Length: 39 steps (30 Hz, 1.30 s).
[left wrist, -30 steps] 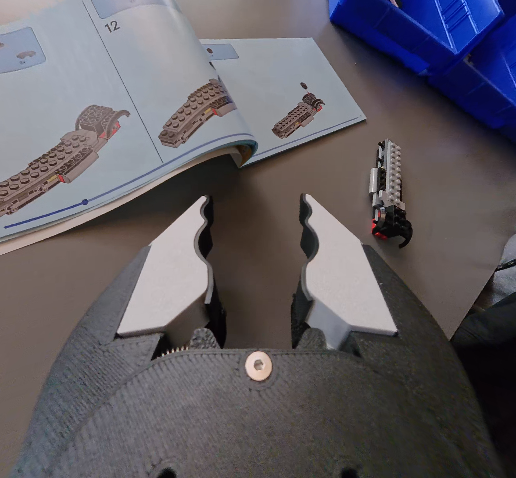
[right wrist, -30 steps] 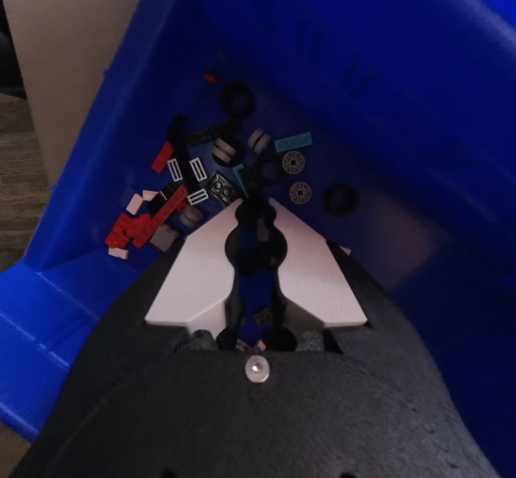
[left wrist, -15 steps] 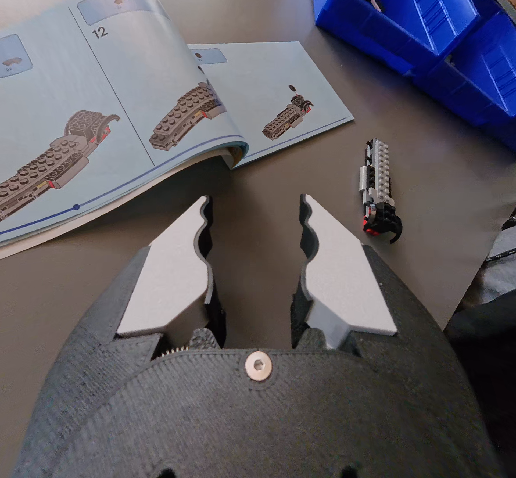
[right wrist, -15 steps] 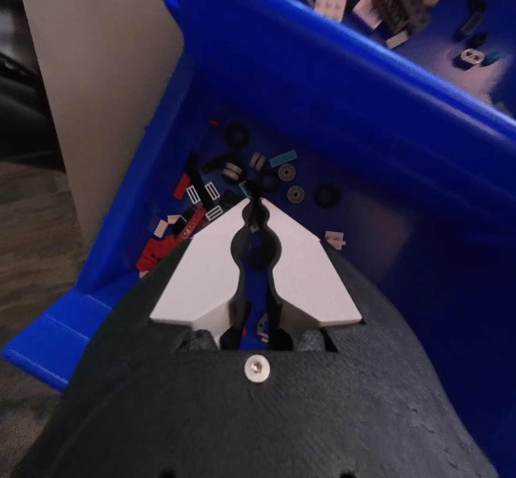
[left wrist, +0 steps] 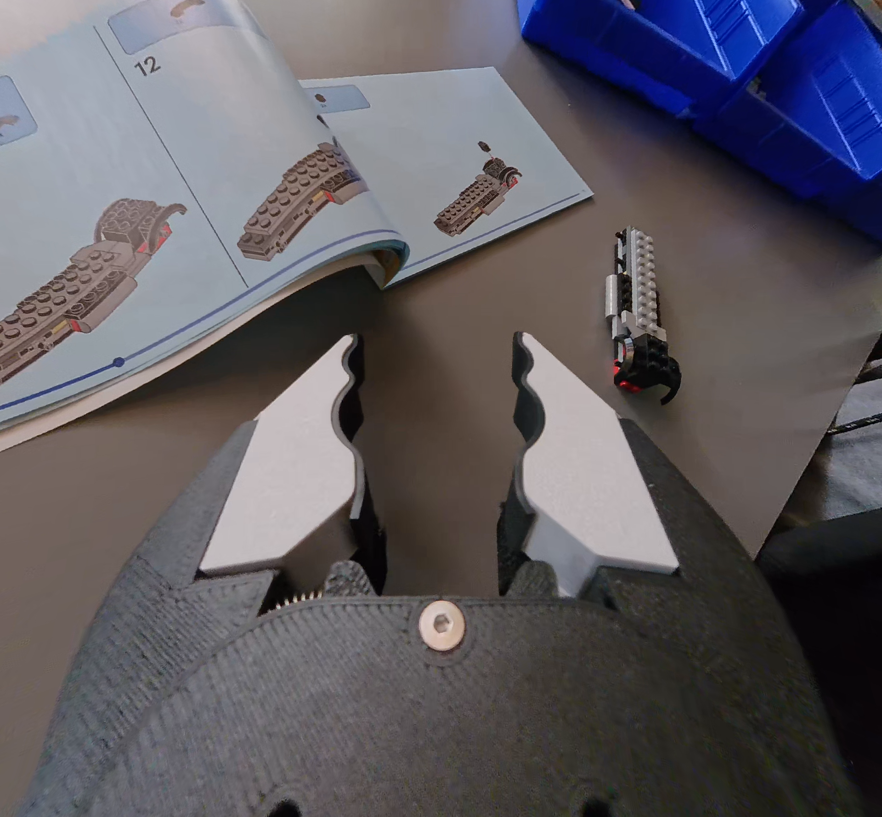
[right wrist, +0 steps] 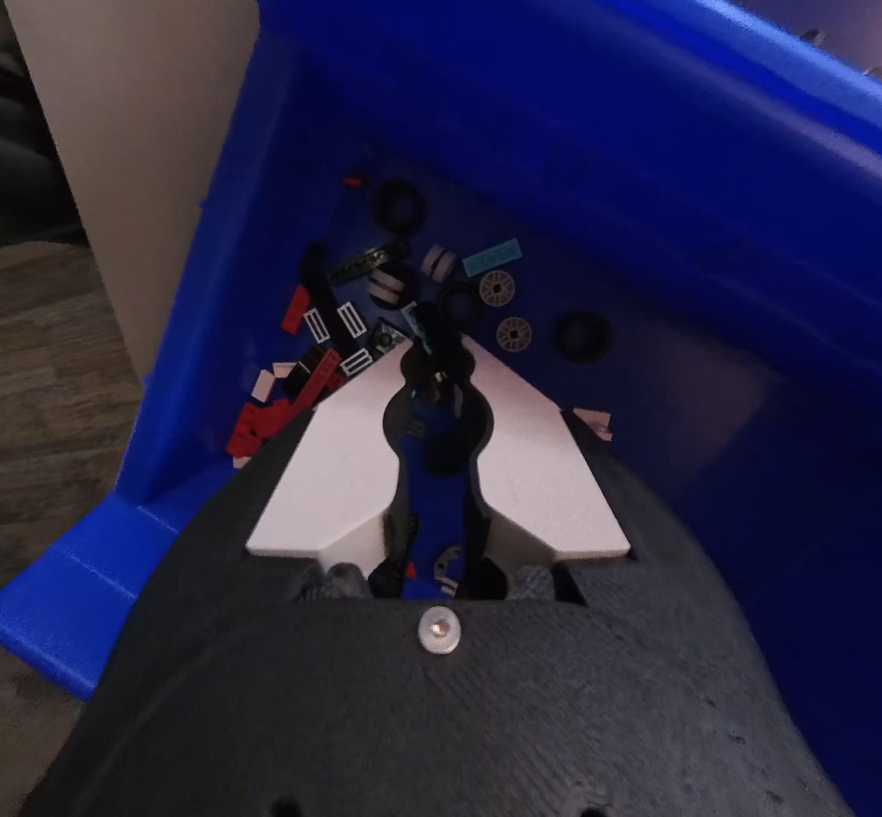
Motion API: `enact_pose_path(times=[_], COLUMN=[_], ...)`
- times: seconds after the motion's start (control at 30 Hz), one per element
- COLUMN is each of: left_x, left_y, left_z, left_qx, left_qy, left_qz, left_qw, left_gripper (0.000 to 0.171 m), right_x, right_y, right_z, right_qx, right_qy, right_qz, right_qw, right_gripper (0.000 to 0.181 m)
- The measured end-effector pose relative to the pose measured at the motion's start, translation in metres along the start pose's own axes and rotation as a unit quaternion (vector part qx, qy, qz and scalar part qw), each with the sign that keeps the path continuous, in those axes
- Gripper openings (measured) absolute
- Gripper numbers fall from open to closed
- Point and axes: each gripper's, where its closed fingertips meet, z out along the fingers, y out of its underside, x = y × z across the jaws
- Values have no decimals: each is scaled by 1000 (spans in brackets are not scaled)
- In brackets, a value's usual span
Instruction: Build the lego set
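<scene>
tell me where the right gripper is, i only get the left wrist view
observer: the right gripper is down inside a blue bin, over loose pieces on its floor.
operator: is it holding anything
observer: its jaws are nearly closed, with a small dark piece pinched at the tips; blur hides which part it is.
operator: what else is in there
observer: red pieces are heaped in the left corner, and a black tyre lies apart on the right.
</scene>
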Motion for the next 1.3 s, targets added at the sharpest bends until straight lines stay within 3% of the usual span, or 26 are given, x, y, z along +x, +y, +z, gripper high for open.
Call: enact_pose_path(times=[0.37,0.6,0.83,1.1,1.3], left_x=[-5,-7,-7,-6,-6], left_y=[1,1,0,1,1], left_z=[2,2,2,2,2], left_qx=[-6,-7,-6,-7,-7], left_qy=[-5,-10,-8,-8,-10], left_qz=[-18,-22,-24,-19,-18], left_qw=[1000,1000,1000,1000,1000], left_gripper=[61,61,61,61,61], right_x=[-2,-1,-4,-1,6], right_y=[6,4,-2,4,7], right_z=[10,6,-5,5,9], right_qx=[0,11,32,14,5], right_qy=[-48,-43,-26,-22,-23], right_qz=[4,-2,-3,-5,-3], right_qw=[999,999,999,1000,1000], right_gripper=[9,4,5,17,15])
